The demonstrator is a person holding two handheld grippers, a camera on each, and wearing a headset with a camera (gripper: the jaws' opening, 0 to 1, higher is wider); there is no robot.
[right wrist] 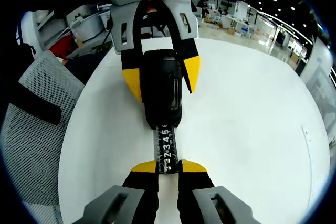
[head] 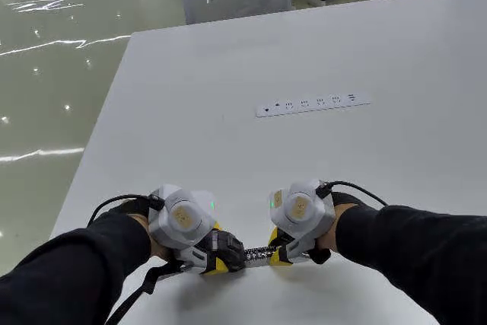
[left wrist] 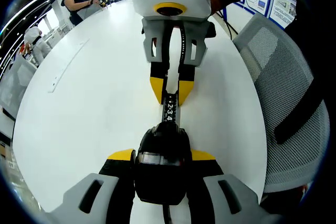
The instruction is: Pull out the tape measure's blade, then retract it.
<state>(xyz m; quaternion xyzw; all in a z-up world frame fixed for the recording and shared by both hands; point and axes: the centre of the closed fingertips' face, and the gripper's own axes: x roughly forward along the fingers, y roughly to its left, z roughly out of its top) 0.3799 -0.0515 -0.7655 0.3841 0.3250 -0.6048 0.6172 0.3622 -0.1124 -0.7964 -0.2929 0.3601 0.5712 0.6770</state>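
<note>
Grippers, two in count, white-bodied with black jaws tipped in yellow, facing each other tip to tip near the front edge of one white rectangular table (head: pixel 228 112).

Left gripper (left wrist: pixel 161 157) pressed in on both flanks of one black, rounded plastic tape measure (left wrist: pixel 161 174), its case pinched between the two yellow pads. Right gripper (right wrist: pixel 168 167) closed on the free end of one narrow dark blade (right wrist: pixel 166 145) printed with white numerals, jaws almost together with just the strip nipped between them.

Blade drawn out a short way, bridging the small gap between the two sets of tips. Numerals 2 through 5 legible in the right gripper view. Case and blade held low over the table top; whether touching it or just clear of it, cannot tell.

Black sleeves (head: pixel 76 264), two, one behind each gripper in the head view, with one black cable looping off the back of each white housing.

Farther up the table, well apart from the grippers, one flat white power strip (head: pixel 313 103) with a single row of sockets, lying crosswise. Beside the near table edge, one grey mesh chair back (left wrist: pixel 294 108) with a black strap across it. Glossy pale floor (head: pixel 46 74) beyond the table's left side.
</note>
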